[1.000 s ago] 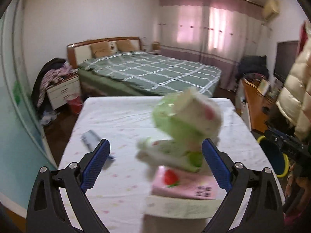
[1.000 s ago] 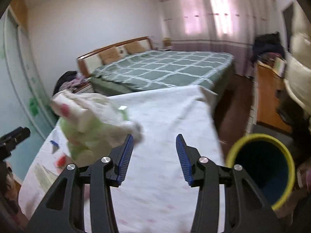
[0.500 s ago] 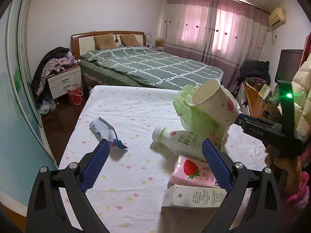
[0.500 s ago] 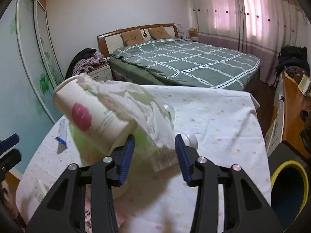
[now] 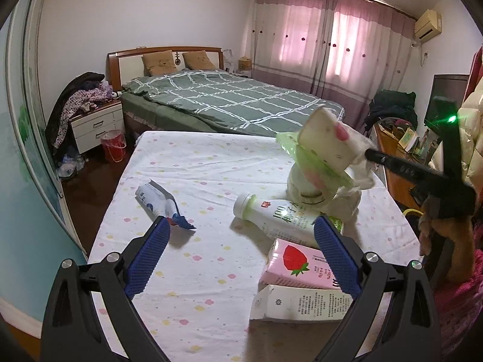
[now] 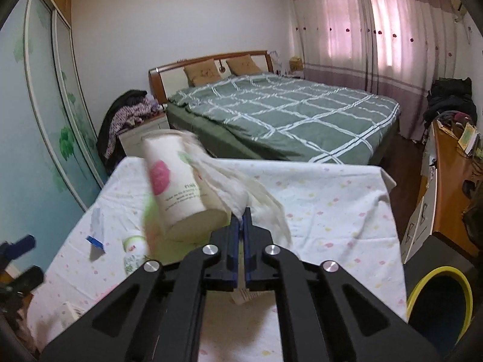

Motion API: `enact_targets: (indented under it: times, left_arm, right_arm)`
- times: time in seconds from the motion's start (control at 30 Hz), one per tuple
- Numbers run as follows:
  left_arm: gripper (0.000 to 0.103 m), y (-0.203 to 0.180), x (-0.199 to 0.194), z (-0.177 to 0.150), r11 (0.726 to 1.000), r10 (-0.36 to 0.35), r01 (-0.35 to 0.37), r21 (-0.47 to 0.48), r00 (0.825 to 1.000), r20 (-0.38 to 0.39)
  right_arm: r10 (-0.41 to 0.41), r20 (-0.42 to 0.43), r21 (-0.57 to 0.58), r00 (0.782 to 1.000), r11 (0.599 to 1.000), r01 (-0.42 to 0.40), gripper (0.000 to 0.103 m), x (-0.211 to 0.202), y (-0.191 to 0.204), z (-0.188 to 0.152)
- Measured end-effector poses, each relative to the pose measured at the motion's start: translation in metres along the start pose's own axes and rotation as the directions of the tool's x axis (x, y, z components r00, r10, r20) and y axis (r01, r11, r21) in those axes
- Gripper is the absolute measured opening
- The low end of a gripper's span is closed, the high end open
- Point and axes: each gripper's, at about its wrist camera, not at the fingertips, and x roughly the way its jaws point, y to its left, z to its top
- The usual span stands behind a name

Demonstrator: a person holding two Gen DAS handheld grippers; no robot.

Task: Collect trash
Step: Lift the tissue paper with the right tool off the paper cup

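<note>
Right gripper (image 6: 242,222) is just finishing closing, jaws pinching the crumpled white tissue (image 6: 241,193) wrapped round the white paper cup with pink print (image 6: 176,181). The bundle is hanging lifted above the floral-sheeted table (image 5: 211,181), so it is looking ready for the yellow-rimmed bin (image 6: 437,298). Left gripper (image 5: 241,259) is idling wide open and empty over the remaining cartons.

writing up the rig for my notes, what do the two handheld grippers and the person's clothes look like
Both are black plastic frames with cut-out triangular arms and silver bolts at the pivots. The left gripper has blue, cross-hatched textured pads; the right gripper has the same blue pads. Seen from the left camera, the right unit carries a glowing green light. The person wears a cream puffy jacket and pink clothing below.
</note>
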Motion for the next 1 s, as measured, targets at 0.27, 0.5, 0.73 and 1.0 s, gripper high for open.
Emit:
enact_targets:
  times: [0.27, 0.5, 0.73, 1.0]
  left_arm:
    - [0.095, -0.008, 0.004, -0.002, 1.000, -0.012, 0.012, 0.014, 1.000, -0.009]
    - [0.095, -0.015, 0.000, 0.000, 0.999, -0.024, 0.024, 0.026, 1.000, 0.001]
    - [0.095, -0.013, -0.006, 0.000, 1.000, -0.023, 0.023, 0.019, 1.000, 0.010]
    - [0.095, -0.012, -0.013, -0.001, 0.999, -0.029, 0.028, 0.016, 0.999, 0.023]
  right_arm:
    - [0.080, 0.043, -0.012, 0.996, 0.997, -0.080, 0.002, -0.048, 0.008, 0.000]
    - [0.155, 0.076, -0.037, 0.985, 0.988, -0.152, 0.002, -0.078, 0.023, 0.005]
    - [0.231, 0.142, -0.077, 0.962, 0.972, -0.222, 0.002, -0.118, 0.038, 0.013]
    - [0.210, 0.230, -0.100, 0.950, 0.976, -0.192, 0.002, -0.170, 0.037, 0.017]
